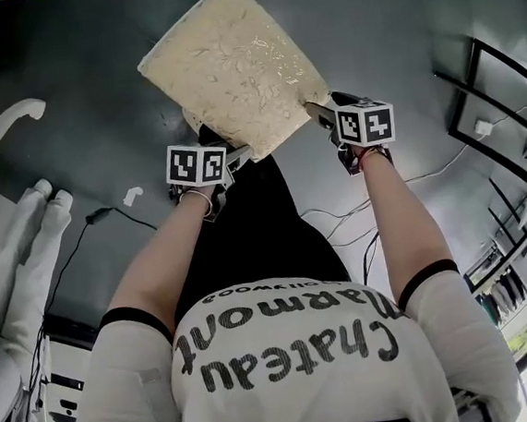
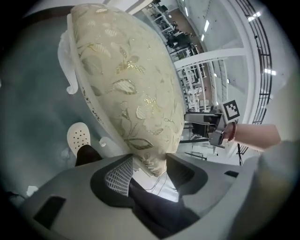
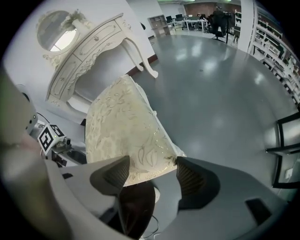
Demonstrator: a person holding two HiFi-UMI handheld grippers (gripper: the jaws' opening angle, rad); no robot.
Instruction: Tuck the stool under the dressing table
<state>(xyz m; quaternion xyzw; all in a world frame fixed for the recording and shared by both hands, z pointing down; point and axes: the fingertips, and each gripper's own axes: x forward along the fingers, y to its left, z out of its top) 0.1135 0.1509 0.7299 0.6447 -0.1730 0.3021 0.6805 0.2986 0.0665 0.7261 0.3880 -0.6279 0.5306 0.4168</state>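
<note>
The stool has a cream cushion with a gold leaf pattern and white carved legs; it stands on the grey floor in front of me. My left gripper is at the cushion's near left corner, and the right gripper is at its near right corner. In the left gripper view the cushion's corner sits between that gripper's wide jaws. In the right gripper view the cushion's edge lies between the spread jaws of the right gripper. The white dressing table with its oval mirror stands beyond the stool.
The dressing table's curved white legs show at the left of the head view. Cables trail on the floor by my left arm. Black metal frames stand at the right. My white shoe is under the stool's near side.
</note>
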